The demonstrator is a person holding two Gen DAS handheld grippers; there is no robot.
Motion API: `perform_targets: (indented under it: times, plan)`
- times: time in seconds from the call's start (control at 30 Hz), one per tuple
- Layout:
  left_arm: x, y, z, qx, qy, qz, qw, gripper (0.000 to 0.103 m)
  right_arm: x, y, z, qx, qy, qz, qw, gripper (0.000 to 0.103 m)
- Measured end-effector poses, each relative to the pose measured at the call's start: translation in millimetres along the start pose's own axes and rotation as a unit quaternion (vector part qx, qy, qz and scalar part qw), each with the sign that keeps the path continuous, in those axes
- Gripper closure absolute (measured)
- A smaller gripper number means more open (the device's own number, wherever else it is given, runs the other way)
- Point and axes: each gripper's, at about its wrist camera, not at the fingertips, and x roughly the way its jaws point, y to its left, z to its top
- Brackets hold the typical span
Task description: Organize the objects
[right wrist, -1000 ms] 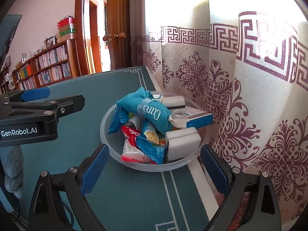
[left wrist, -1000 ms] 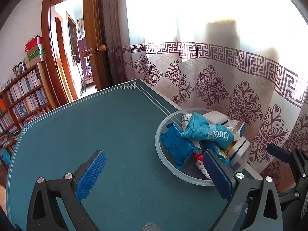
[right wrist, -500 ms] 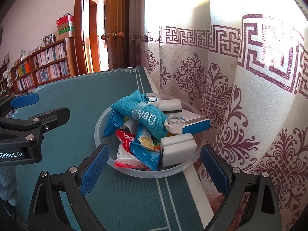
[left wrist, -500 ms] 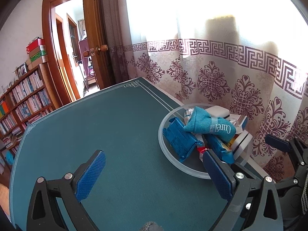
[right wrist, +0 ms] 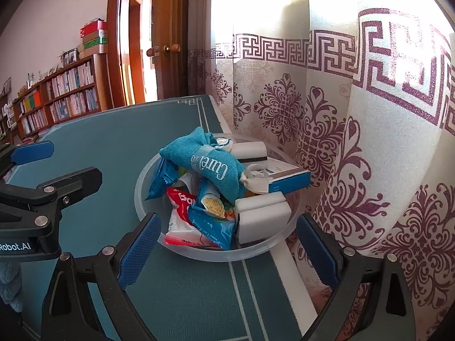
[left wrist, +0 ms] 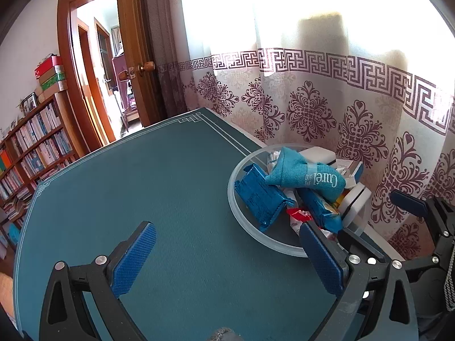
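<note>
Bowl (right wrist: 148,170) heaped with packets and teal pouch (right wrist: 207,164) at table edge; right gripper (right wrist: 227,244) and left gripper (left wrist: 227,250) both spread wide, empty, likely for picking.

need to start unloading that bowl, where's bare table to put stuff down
Bare: the wide teal table left of the clear bowl, reaching to the far white-lined corner, and the strip between the bowl and the open right gripper. Crowded: the bowl itself, piled high, sitting at the table edge against the patterned curtain.
</note>
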Motion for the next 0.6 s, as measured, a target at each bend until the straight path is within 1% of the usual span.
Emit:
perform_targets:
  times: [0.27, 0.6]
  plan:
    - [1.0, -2.2, -1.8, 0.002, 0.001, -0.002, 1.0, 0.0, 4.2, 0.2, -2.3, -0.001, 0.006, 0.0, 1.0, 0.006]
    - [3.0, -6.7, -3.2, 0.006, 0.005, -0.005, 1.0, 0.0, 4.9, -0.9, -1.7, 0.0, 0.004, -0.002, 1.0, 0.006]
